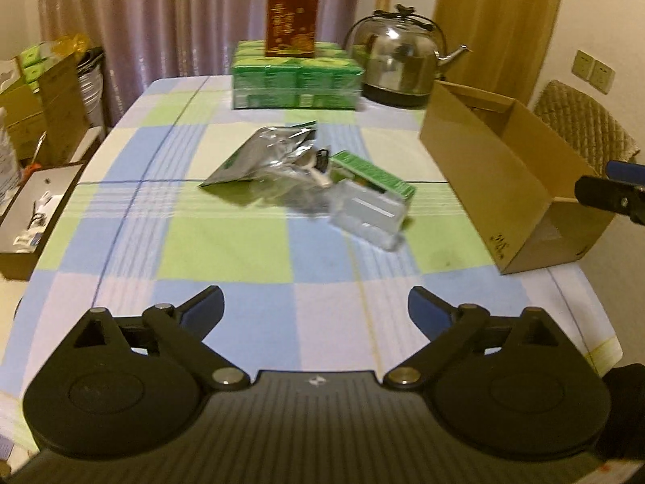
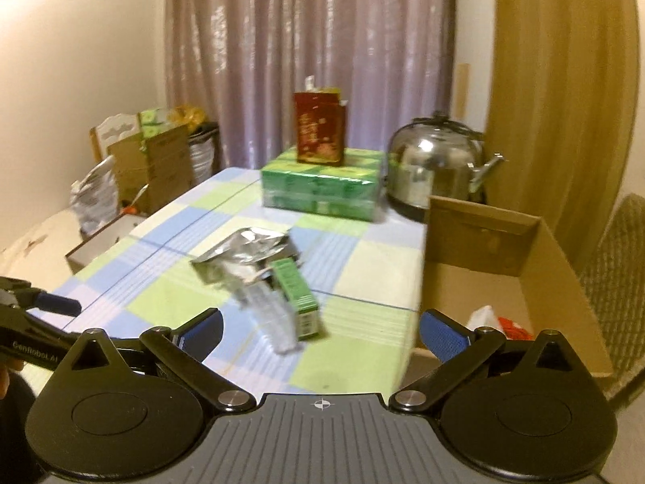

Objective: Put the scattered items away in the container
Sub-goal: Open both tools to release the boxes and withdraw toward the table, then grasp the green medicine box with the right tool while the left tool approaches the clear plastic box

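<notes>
The left gripper point(image 1: 315, 306) is hovering over the near end of the checked tablecloth point(image 1: 225, 242), its fingers spread wide with nothing between them. The right gripper point(image 2: 320, 328) is hanging beside it, nearer the cardboard box point(image 2: 556, 266), its blue-padded fingers point(image 2: 441, 332) also standing wide apart and holding nothing.

The scattered items are lying in a loose pile in the middle of the tablecloth, to the left of the cardboard box and apart from it. A crumpled silver foil bag point(image 1: 262, 155) is sitting at the far left of the pile. A small green carton point(image 1: 373, 173) is lying on its side at the right of the pile, closest to the cardboard box. A clear plastic wrapper point(image 1: 369, 218) is resting against the near side of the green carton. Something small and dark is showing between the foil bag and the carton, too blurred to name.

The cardboard box is standing open at the right edge of the tablecloth, with something white and red point(image 2: 502, 320) lying inside it. Beyond the box, a steel kettle point(image 1: 397, 58) is standing at the far end, beside a stack of green packs point(image 1: 296, 80) with a red tin point(image 1: 292, 18) on top.
</notes>
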Demonstrator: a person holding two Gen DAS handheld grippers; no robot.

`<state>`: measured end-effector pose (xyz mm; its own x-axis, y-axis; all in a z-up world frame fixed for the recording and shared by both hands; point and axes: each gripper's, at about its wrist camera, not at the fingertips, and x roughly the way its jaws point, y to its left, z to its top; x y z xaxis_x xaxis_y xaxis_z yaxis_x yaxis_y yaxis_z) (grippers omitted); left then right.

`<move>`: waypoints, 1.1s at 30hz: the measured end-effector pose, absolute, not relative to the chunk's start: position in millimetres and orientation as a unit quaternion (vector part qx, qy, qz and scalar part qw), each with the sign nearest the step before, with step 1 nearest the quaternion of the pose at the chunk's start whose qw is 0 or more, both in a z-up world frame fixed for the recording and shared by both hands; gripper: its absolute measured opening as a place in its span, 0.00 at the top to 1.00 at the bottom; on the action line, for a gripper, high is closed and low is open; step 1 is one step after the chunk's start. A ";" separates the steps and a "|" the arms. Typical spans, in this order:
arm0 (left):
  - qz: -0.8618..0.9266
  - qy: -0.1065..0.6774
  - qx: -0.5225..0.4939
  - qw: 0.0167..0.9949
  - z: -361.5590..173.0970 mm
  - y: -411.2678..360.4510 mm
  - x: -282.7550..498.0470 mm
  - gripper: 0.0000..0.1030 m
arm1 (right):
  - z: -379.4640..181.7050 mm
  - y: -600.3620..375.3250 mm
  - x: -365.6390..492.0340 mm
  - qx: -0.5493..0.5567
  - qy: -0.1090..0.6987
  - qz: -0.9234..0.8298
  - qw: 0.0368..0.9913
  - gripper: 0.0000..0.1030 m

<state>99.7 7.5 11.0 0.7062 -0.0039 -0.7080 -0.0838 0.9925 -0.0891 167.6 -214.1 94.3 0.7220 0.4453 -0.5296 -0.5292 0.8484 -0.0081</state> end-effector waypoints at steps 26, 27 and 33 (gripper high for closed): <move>0.031 0.407 -0.084 0.909 -24.7 39.2 149.7 0.05 | 29.8 -143.0 293.2 -0.140 0.338 0.300 0.881 0.43; 0.030 0.408 -0.085 0.908 -26.7 39.3 153.0 0.05 | 25.9 -139.8 300.5 -0.143 0.344 0.302 0.878 0.46; 0.024 0.412 -0.093 0.906 -39.3 38.5 172.0 0.05 | 0.5 -122.2 336.2 -0.170 0.382 0.314 0.852 0.56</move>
<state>172.0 38.5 -39.3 0.6599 -0.0329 -0.7506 -0.1203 0.9815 -0.1488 336.2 -122.2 0.5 0.5101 0.4058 -0.7583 -0.6653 0.7450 -0.0488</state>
